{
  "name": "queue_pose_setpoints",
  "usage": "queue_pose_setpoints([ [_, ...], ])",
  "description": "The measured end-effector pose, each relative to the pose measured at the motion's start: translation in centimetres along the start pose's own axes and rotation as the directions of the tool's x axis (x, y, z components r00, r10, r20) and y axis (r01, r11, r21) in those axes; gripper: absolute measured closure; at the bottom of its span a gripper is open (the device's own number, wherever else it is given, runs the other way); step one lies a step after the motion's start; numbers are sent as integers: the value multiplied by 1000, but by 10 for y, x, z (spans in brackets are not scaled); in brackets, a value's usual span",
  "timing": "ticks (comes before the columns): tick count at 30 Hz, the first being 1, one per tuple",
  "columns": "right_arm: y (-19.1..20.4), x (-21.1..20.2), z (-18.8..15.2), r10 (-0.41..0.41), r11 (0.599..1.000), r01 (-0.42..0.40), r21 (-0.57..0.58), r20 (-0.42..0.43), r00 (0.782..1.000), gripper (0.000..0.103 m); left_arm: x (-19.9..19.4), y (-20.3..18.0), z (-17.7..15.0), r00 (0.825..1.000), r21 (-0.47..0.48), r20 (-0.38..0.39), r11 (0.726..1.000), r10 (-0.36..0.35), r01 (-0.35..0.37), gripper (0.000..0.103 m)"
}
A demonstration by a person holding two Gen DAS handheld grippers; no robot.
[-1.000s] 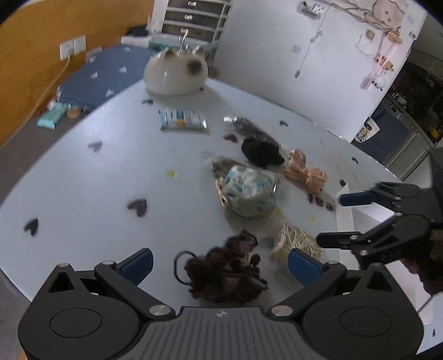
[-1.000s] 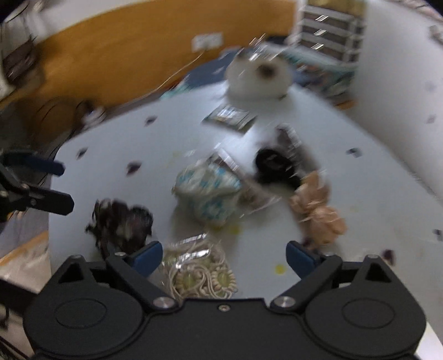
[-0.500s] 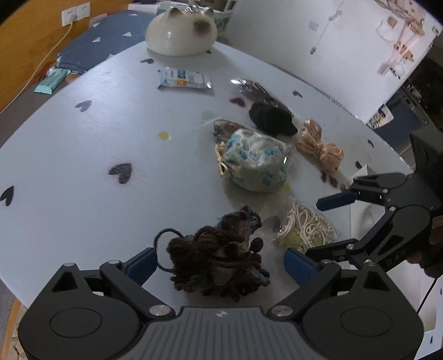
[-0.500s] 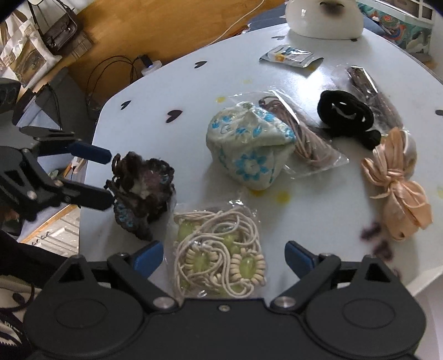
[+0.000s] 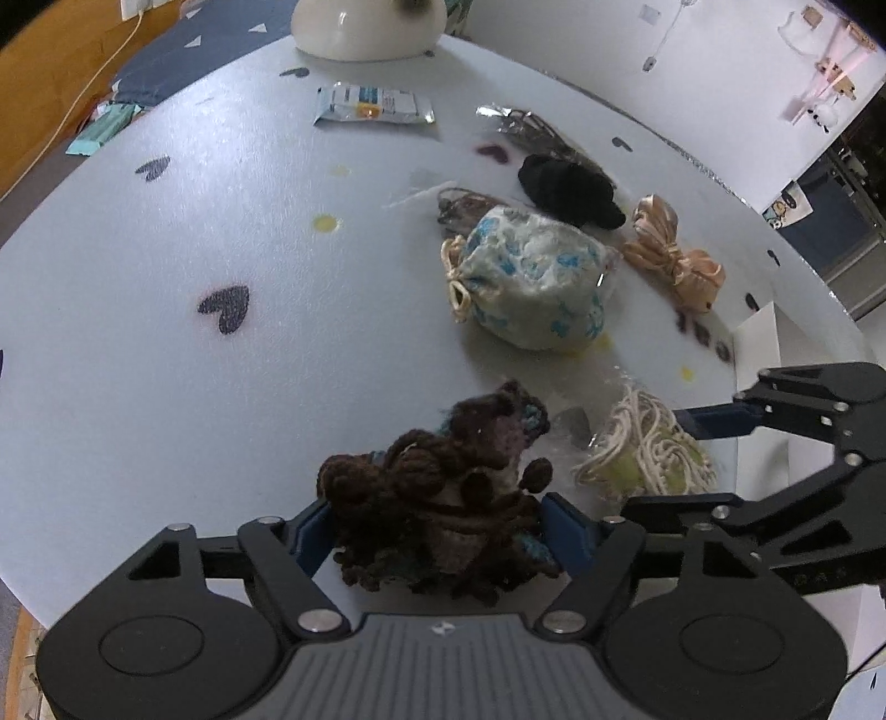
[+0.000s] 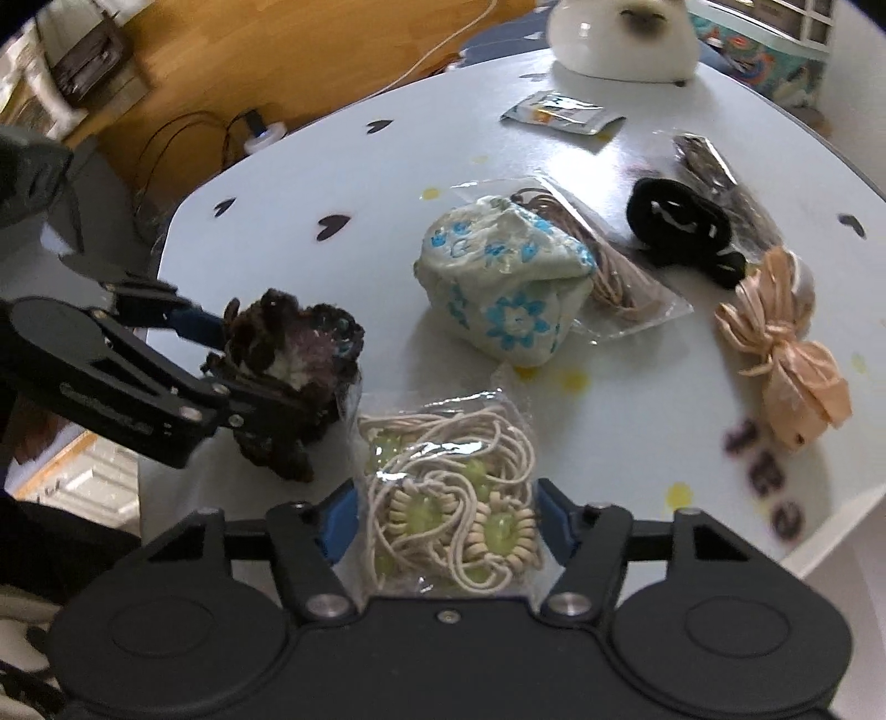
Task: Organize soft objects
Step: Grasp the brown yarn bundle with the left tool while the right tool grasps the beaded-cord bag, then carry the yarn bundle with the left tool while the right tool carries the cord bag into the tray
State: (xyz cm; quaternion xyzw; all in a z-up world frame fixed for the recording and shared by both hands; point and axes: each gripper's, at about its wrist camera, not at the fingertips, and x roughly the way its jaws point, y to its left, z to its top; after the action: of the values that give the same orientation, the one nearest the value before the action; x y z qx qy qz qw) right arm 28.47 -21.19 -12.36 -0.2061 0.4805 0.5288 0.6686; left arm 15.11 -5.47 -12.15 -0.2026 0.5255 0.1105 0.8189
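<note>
My left gripper (image 5: 434,531) is shut on a dark brown crocheted yarn piece (image 5: 443,487) at the near table edge; it also shows in the right wrist view (image 6: 288,360). My right gripper (image 6: 443,520) has its jaws closed in around a clear bag of cream cord with green beads (image 6: 448,493), also in the left wrist view (image 5: 642,454). A white pouch with blue flowers (image 5: 531,277) lies mid-table. A black fabric band (image 5: 570,188) and a peach ribbon bow (image 5: 675,255) lie beyond it.
A white cat-shaped object (image 5: 365,22) stands at the far edge. A wipes packet (image 5: 371,105) and a clear bag of brown bands (image 6: 603,266) lie on the pale round table (image 5: 166,221). A white box edge (image 5: 758,332) is at right.
Both grippers have moved forward and closed in. The left one has taken hold of the brown yarn piece; the right one's jaws have come in around the cord bag.
</note>
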Motion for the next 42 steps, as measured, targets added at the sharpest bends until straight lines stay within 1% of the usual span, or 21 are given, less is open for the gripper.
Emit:
queue_pose_setpoints([
  [3,6,-2,-4,-16,999,15,39,11,1000,43,2,1,-2,1000,7,-14,1000,-2,2,34],
  [5,11,-4,-8,-31,997,30,68,21,999,46,1,2,-3,1000,7,-10,1000,-9,9,41],
  [8,18,-6,-12,-54,991,49,123,39,998,50,-2,5,-5,1000,16,-7,1000,-27,27,48],
  [12,30,-10,-20,-98,977,85,193,59,993,51,-9,12,-10,999,17,6,999,-41,41,51],
  [16,42,-16,-23,-146,961,122,248,82,986,52,-19,22,-13,997,6,46,998,-59,59,52],
  [22,62,-27,-23,-238,928,189,322,120,964,53,-42,37,-16,990,18,109,996,-89,87,53],
  [25,72,-34,-21,-288,900,217,378,143,947,53,-58,46,-16,983,25,151,995,-103,101,53],
  [28,82,-43,-21,-330,871,225,437,180,927,53,-74,54,-13,975,37,189,993,-114,109,53],
  [30,91,-49,-21,-362,854,239,462,200,910,53,-83,59,-11,971,49,207,993,-117,110,53],
  [32,101,-55,-22,-393,835,248,491,219,893,53,-91,63,-9,965,73,222,990,-137,124,52],
  [36,119,-67,-29,-451,792,255,554,250,857,53,-102,67,-7,956,122,226,979,-188,164,52],
  [39,131,-75,-36,-491,758,264,597,256,832,53,-107,65,-7,949,169,218,967,-226,191,52],
  [42,140,-84,-48,-543,709,277,649,252,801,52,-109,57,-8,944,218,203,952,-261,217,52],
])
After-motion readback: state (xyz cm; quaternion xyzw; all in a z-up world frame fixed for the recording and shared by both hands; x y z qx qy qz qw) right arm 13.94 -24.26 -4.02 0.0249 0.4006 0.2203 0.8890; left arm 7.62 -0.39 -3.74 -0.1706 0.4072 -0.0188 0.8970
